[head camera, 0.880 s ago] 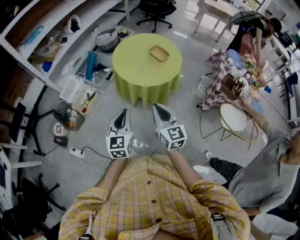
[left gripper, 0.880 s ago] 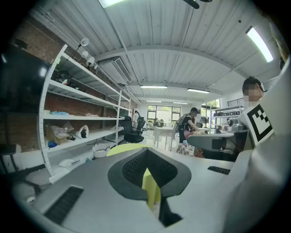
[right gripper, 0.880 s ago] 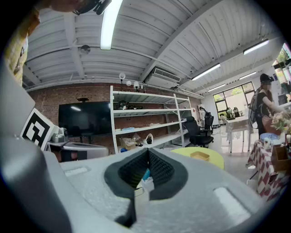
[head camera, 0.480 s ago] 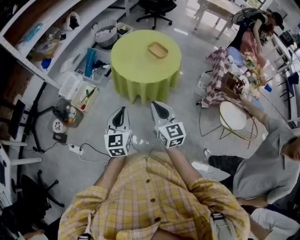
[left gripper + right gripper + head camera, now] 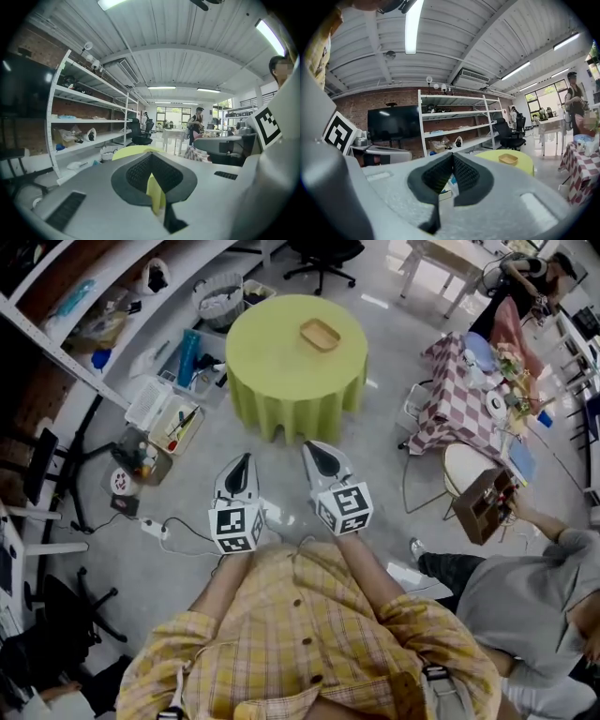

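Both my left gripper (image 5: 242, 465) and right gripper (image 5: 317, 452) stay clenched on nothing, the round green table (image 5: 272, 362) with its wooden tray (image 5: 320, 334) well apart at twelve o'clock, and only a bystander (image 5: 525, 587) at three o'clock has moved, lifting a wooden box (image 5: 485, 505), so my reach stands unchanged.

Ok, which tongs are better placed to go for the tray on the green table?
Right, probably. The right tongs sit nearly in line with the tray and their view shows it; the left tongs sit further aside. Both are shut.
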`<control>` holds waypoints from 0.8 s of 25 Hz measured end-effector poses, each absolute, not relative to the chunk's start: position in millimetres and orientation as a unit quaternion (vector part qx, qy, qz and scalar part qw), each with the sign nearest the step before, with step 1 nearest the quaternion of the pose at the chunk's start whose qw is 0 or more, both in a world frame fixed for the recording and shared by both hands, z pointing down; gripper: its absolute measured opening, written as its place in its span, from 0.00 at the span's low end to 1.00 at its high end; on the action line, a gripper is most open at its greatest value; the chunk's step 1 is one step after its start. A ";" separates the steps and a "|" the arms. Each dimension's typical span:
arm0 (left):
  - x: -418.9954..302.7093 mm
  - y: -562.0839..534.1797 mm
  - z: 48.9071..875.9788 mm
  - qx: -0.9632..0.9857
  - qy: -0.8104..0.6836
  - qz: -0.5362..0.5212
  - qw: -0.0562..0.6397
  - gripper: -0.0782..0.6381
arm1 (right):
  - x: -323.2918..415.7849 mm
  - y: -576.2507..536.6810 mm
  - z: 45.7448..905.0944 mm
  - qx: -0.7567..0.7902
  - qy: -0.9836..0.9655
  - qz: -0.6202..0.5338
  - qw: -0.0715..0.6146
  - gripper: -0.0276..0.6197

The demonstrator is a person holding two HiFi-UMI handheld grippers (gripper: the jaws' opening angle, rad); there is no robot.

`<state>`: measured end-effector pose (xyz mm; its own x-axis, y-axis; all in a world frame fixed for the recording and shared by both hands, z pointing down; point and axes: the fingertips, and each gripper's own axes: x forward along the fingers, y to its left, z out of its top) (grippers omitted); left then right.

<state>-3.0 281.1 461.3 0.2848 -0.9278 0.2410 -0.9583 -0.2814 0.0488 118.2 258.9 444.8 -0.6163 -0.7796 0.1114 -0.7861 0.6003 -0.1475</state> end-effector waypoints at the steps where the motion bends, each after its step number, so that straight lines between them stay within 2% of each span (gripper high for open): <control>1: 0.2 284.1 463.0 0.795 -0.594 0.084 0.091 0.11 | 120.1 261.4 447.1 0.434 -0.896 0.092 0.017 0.04; 20: 13.8 294.3 477.9 0.792 -0.598 0.093 0.083 0.11 | 129.7 268.4 481.1 0.420 -0.900 0.109 0.038 0.04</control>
